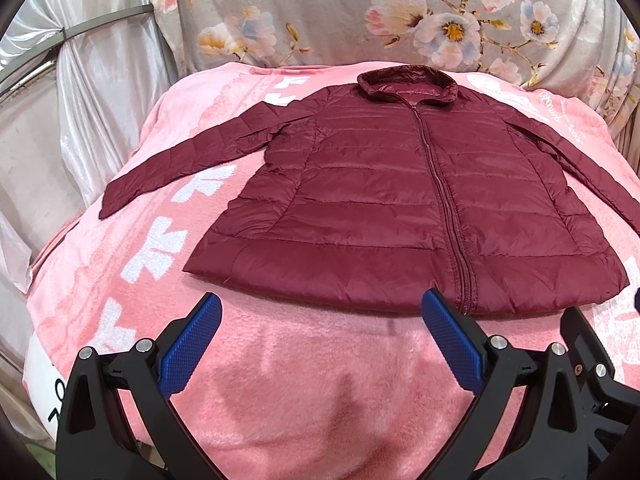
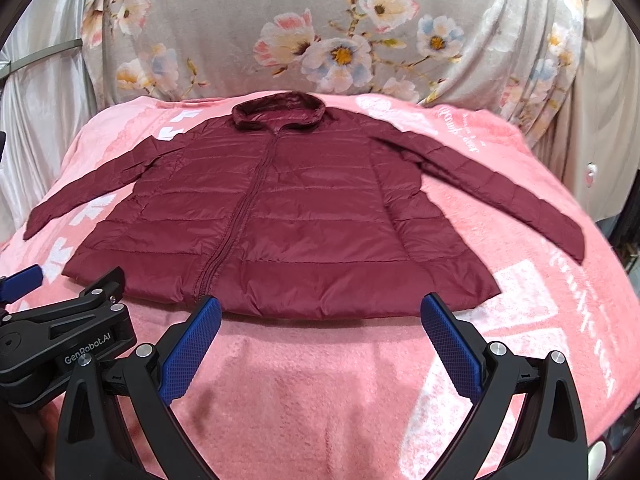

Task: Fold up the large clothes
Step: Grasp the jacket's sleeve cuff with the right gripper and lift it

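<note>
A dark red quilted jacket [image 1: 380,196] lies flat and zipped on a pink blanket [image 1: 300,380], collar away from me, both sleeves spread out to the sides. It also shows in the right wrist view [image 2: 288,216]. My left gripper [image 1: 322,308] is open and empty, just short of the hem, left of the zip. My right gripper [image 2: 320,310] is open and empty, at the hem, right of the zip. The left gripper's body [image 2: 68,344] shows at the left of the right wrist view.
The pink blanket [image 2: 320,400] covers a raised surface. A grey floral cloth [image 1: 360,12] hangs behind it. White satin drapes [image 1: 92,92] hang at the left. The blanket drops off at its left and right edges.
</note>
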Motion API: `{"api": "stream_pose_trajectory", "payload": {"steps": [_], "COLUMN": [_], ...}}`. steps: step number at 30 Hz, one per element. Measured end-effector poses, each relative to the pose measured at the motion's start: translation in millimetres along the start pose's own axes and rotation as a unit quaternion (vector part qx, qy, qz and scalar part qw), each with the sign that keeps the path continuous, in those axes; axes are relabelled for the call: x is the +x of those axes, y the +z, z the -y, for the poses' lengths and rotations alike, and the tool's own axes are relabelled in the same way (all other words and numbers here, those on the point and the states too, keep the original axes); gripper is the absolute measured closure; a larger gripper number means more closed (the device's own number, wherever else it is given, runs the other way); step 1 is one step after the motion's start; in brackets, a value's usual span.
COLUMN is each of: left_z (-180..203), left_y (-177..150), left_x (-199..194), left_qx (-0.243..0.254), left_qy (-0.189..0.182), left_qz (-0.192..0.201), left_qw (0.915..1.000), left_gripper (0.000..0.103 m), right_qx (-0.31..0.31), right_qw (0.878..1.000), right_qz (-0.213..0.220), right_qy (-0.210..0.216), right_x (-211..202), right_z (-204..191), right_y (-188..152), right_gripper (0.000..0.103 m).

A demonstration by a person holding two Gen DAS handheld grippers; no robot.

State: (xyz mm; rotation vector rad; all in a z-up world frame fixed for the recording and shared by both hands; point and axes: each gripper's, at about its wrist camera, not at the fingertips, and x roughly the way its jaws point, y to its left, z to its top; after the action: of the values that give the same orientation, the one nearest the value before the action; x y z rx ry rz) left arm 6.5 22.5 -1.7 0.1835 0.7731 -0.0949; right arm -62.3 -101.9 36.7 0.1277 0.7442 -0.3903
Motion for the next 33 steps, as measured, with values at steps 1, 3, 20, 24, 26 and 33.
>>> {"api": "stream_pose_trajectory", "payload": {"steps": [1,3,20,24,26,33], "left_z": [-1.1,-3.2,-61.9,-71.0,-73.8,-79.1], "left_y": [0.2,4.1,72.7,87.3,93.8,104.4], "left_x": [1.6,10.9,101.6,118.8,127.8,154.4], "left_qx": [-0.001,-0.007,-0.089,-0.096,-0.099,-0.102], "left_qy": [0.0,0.001,0.039,0.063,0.07,0.055], "left_qz": [-0.001,-0.005,-0.014,-0.002,-0.002,-0.03], "left_qw": [1.0,1.0,0.9952,0.9934,0.9926,0.9928], "left_gripper": [0.005,0.005,0.005,0.005,0.005,0.005], "right_qx": [0.008,0.019,0.379,0.425,0.431,0.421], "right_qw": [1.0,1.0,0.917,0.892,0.887,0.884], "right_qz": [-0.006,-0.009,-0.024,-0.026,-0.03,-0.006], "right_qy": [0.013,0.017,-0.124,-0.151,-0.16,-0.203], "right_x": [4.9,11.5,106.0,121.9,130.6,156.8], "right_z": [3.1,17.9,332.7,369.7,379.0,401.5], "right_y": [0.8,7.2,18.4,9.7,8.8,33.6], "right_gripper": [0.005,0.005,0.005,0.005,0.005,0.073]}}
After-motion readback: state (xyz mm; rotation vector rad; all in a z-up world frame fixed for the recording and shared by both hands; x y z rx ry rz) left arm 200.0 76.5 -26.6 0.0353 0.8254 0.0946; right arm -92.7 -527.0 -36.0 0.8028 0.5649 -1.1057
